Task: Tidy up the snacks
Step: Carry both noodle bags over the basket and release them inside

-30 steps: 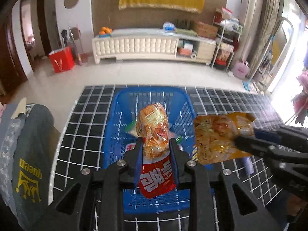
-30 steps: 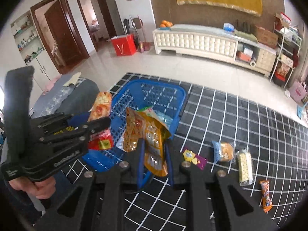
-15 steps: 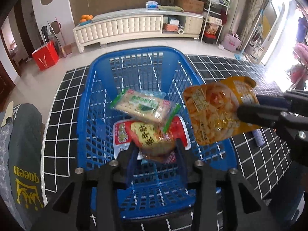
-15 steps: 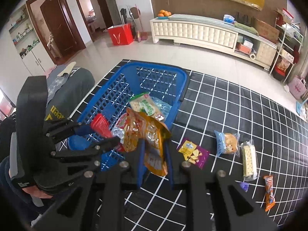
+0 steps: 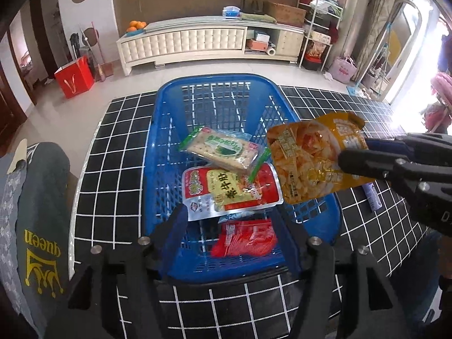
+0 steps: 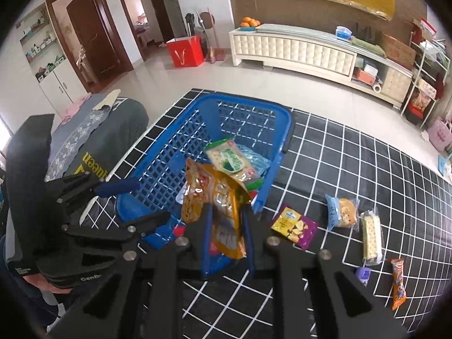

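Observation:
A blue basket (image 5: 214, 80) (image 6: 254, 107) stands on the black grid mat. In it lie a green cracker pack (image 5: 223, 149) (image 6: 230, 159) and a red-and-yellow packet (image 5: 231, 192). My left gripper (image 5: 230, 226) (image 6: 149, 200) is open over the basket's near end. A red snack packet (image 5: 244, 240) lies blurred on the basket floor between its fingers, free of them. My right gripper (image 6: 226, 212) (image 5: 353, 155) is shut on an orange chip bag (image 6: 217, 206) (image 5: 313, 158), held in the air above the basket's right rim.
Loose snacks lie on the mat right of the basket: a purple-and-yellow packet (image 6: 293, 226), a wrapped bun (image 6: 343, 212), a cracker pack (image 6: 371, 236) and an orange bar (image 6: 398, 282). A grey cushion (image 5: 36, 212) sits at the left. A person's hand (image 6: 42, 282) holds the left gripper.
My left gripper came down over the basket, opened and let go of the red snack packet, which now lies inside. The right gripper brought the orange bag closer to the basket rim.

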Available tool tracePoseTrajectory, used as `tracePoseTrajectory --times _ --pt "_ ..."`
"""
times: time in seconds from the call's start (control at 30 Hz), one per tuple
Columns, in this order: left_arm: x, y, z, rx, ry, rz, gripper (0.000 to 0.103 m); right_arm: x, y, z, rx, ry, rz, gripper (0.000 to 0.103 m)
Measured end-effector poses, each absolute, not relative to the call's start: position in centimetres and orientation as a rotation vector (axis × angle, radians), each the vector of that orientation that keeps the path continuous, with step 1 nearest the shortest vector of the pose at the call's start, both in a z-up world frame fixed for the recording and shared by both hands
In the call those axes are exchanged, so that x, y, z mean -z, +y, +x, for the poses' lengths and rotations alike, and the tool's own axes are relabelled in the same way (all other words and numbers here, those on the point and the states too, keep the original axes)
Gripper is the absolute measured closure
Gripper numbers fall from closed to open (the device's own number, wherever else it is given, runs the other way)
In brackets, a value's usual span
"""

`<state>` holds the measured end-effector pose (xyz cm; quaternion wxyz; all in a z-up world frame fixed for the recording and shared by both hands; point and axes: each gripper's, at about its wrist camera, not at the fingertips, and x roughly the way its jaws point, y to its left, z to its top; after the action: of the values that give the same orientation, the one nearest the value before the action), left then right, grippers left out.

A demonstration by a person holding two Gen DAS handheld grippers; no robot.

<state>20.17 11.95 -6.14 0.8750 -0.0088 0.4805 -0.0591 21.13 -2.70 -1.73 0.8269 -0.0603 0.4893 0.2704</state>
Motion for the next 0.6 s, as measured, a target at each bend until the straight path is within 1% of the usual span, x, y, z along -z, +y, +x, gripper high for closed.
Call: tracePoseTrajectory --times 0.6 --pt "6.1 16.3 18.3 0.057 0.97 -0.112 0.044 6.3 1.9 21.0 -0.582 1.152 -0.236 0.078"
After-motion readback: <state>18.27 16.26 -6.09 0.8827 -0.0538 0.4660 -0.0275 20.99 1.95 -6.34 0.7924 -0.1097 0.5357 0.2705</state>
